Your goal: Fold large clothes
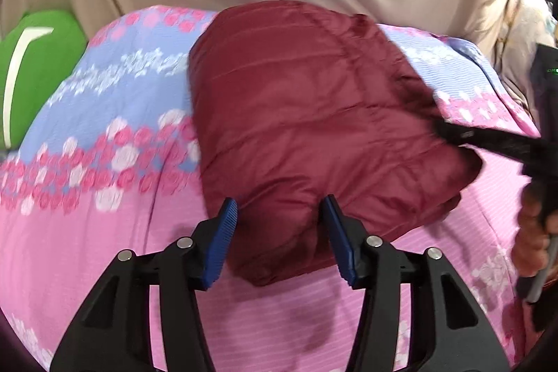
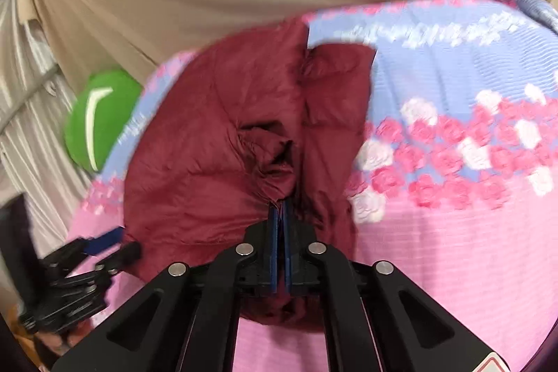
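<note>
Folded maroon puffer jacket (image 1: 314, 128) on a floral bed (image 1: 104, 232); left gripper (image 1: 279, 236) open around its near edge, right gripper (image 2: 280, 215) pinching a right-side fold

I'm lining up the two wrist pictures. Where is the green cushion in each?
Left wrist: the green cushion sits at the far left edge, left of the maroon jacket.
Right wrist: the cushion is at middle left, beside the jacket.
Shared landmark: the floral bedspread under the jacket.

No legible text anywhere; only tiny green characters, perhaps a readout, on the dark device (image 1: 547, 72).
</note>
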